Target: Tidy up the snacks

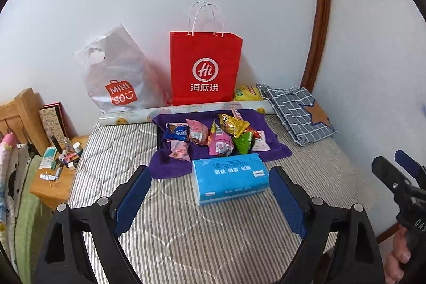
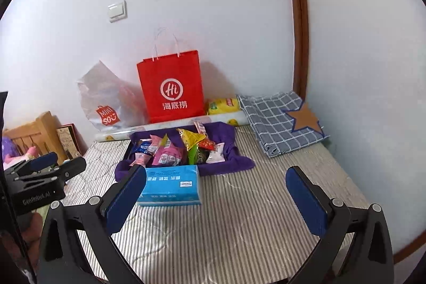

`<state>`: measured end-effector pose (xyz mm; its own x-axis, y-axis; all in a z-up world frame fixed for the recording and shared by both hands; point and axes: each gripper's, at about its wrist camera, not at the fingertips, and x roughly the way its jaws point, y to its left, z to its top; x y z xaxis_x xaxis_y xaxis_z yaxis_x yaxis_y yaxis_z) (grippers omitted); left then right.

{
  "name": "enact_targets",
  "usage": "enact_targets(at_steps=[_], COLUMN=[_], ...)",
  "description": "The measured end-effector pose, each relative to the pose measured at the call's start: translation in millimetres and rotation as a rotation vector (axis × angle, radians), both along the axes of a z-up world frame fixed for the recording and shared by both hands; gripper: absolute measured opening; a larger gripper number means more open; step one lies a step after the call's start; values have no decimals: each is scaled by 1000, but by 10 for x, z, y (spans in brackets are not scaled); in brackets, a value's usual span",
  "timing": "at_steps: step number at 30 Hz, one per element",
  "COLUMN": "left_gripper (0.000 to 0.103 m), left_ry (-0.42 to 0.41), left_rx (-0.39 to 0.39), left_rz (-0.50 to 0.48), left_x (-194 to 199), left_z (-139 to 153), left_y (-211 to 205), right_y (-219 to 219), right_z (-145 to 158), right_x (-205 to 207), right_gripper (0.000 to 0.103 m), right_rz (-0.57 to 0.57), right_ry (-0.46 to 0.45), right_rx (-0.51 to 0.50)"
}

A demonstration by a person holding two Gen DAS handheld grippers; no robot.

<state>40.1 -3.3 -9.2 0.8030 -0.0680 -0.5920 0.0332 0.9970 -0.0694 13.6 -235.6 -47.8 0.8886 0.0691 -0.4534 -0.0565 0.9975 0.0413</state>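
The snack packets (image 1: 213,136) are lying heaped in a shallow tray lined with a purple cloth (image 1: 277,148), near the far end of the striped bed (image 1: 186,230); their long axes are pointing various ways. A blue tissue pack (image 1: 229,177) is lying just in front, touching the cloth, long axis crosswise. A red paper bag (image 1: 205,68) and a white plastic bag (image 1: 117,76) are standing against the wall behind. The left hand-held gripper (image 1: 210,201) and the right hand-held gripper (image 2: 215,201) are both hovering released, grasping nothing.

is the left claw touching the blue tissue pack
Apart. In the left wrist view the left claw stands open and empty, and striped bedding shows between each pad and the blue tissue pack, which lies beyond them.
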Motion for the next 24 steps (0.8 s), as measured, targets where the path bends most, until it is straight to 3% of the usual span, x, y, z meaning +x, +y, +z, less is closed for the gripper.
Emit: enact_targets(at_steps=[24], left_gripper=[89], left_ry=[-28], left_rx=[-2], left_rz=[11], left_x=[-129], left_z=[88], left_y=[-4], right_y=[188], right_z=[-90], right_x=[-68], right_gripper=[103], right_rz=[9], right_ry=[21], right_rx=[-43])
